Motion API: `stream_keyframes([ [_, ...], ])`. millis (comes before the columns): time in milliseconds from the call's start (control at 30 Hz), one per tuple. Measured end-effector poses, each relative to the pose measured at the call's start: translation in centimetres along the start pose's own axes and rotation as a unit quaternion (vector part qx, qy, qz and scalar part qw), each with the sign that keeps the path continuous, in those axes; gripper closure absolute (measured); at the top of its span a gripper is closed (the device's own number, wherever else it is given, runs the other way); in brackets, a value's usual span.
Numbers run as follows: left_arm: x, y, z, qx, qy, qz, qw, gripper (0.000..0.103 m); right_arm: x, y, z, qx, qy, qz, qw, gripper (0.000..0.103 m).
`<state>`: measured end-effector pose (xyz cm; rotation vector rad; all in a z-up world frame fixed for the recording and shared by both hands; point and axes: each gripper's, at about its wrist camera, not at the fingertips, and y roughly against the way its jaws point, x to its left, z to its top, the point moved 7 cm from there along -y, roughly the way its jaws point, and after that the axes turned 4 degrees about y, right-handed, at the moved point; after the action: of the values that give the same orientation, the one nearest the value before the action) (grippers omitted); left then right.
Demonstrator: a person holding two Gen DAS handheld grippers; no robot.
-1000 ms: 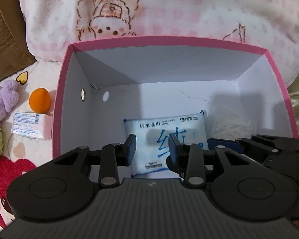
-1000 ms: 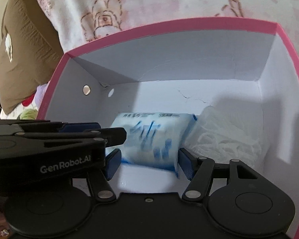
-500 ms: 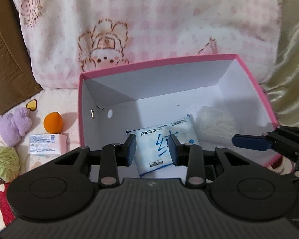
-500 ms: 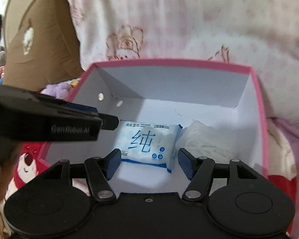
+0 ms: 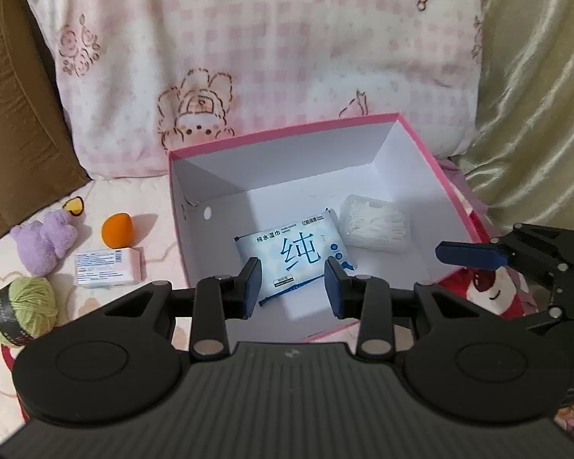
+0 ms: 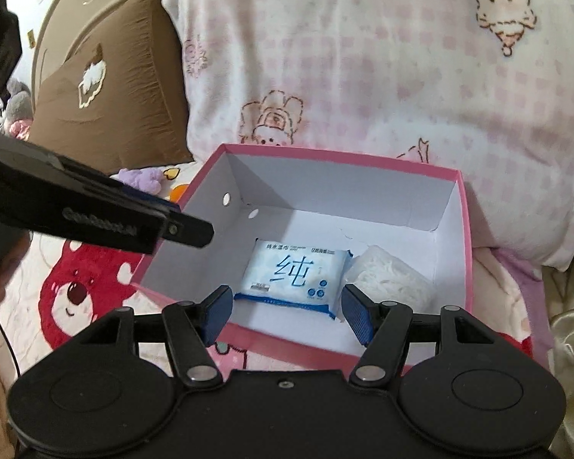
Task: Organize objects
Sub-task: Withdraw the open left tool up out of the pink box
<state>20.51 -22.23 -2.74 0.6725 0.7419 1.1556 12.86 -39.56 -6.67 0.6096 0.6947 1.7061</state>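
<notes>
Two empty grippers above an open pink box (image 5: 424,145) on a bed.

Left view: left gripper (image 5: 291,287), gap narrow, holds nothing; wipes pack (image 5: 291,252) lies in the box (beside a clear tub (image 5: 377,223)). Right view: right gripper (image 6: 285,315), moderately apart, empty above the wipes.

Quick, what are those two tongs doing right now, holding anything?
Left tongs: open by a narrow gap, holding nothing.
Right tongs: open, holding nothing.
</notes>
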Motion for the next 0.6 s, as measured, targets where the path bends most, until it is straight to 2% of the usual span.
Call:
stream_keyframes([
  [233,0.3,3.1,-0.2,-0.008,-0.009,-0.004,0.9999,0.067,1.3,1.5,-0.1,0.021,0.026,-0.018,0.999,0.035],
  [467,0.4,6.0,-1.1,-0.006,-0.013,-0.017,0.9998,0.061,2.5,4.3,0.4,0.032,0.023,-0.029,0.999,0.033],
  [600,0.7,7.8,-1.8,-0.011,-0.02,-0.017,0.9996,0.049,3.8,6.3,0.4,0.03,0.038,-0.036,0.998,0.025],
])
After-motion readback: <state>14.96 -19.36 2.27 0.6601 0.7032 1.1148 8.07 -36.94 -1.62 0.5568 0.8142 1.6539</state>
